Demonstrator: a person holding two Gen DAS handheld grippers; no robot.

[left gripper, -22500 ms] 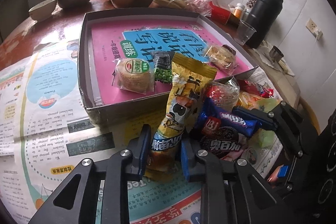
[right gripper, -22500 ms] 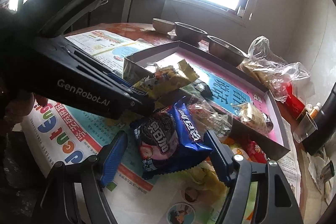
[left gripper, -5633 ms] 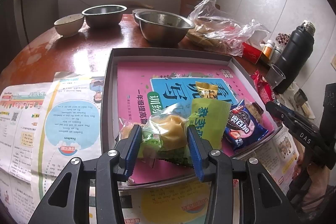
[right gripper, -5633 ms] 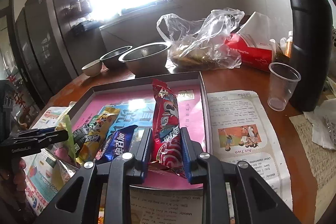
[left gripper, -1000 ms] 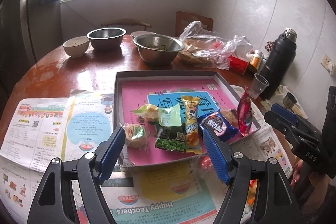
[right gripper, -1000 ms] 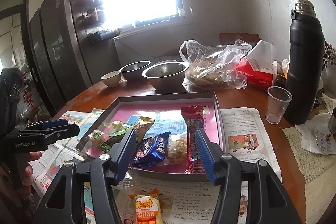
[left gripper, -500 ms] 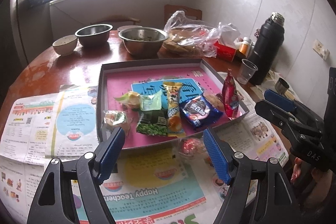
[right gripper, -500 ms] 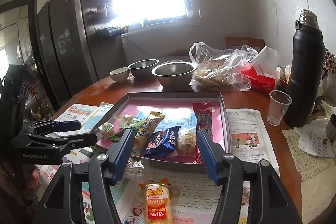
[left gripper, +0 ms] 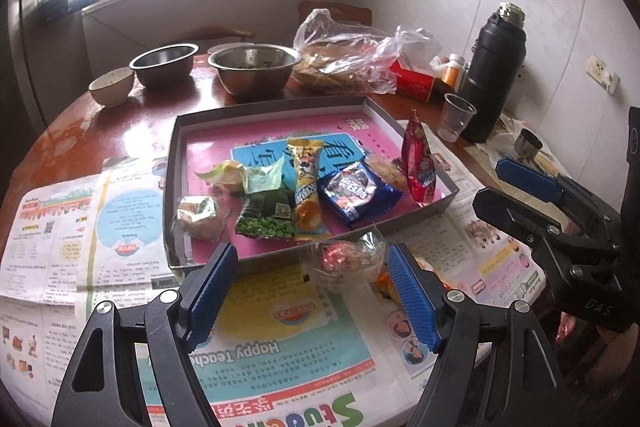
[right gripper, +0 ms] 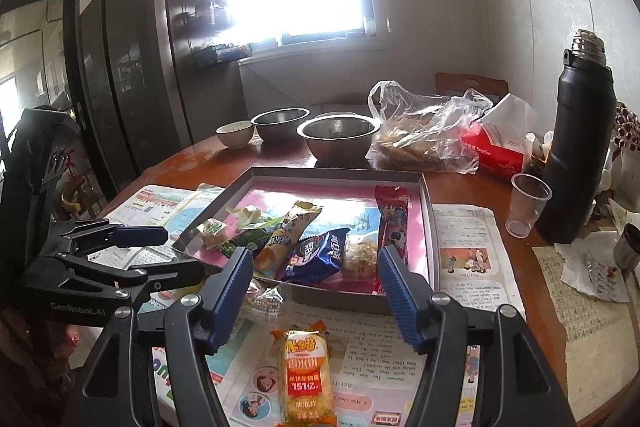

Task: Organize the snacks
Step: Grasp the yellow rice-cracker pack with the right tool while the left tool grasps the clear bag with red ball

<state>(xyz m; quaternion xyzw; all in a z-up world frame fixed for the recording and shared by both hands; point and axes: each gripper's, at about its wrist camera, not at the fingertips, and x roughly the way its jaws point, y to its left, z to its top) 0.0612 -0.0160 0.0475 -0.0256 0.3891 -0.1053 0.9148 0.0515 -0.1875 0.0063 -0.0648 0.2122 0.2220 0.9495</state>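
Note:
A shallow grey box with a pink book inside holds several snacks in a row: a cake packet, green pea bag, yellow bar, blue cookie pack and red bar. A clear-wrapped red snack and an orange rice-cracker pack lie on the newspaper in front of the box. My left gripper is open and empty, hovering before the clear-wrapped snack. My right gripper is open and empty above the orange pack.
Steel bowls, a small bowl, a plastic bag of bread, a red tissue box, a plastic cup and a black flask stand behind and right of the box. Newspaper covers the table front.
Both grippers have pulled back a little from the box and stay open. The snacks in the box have not moved.

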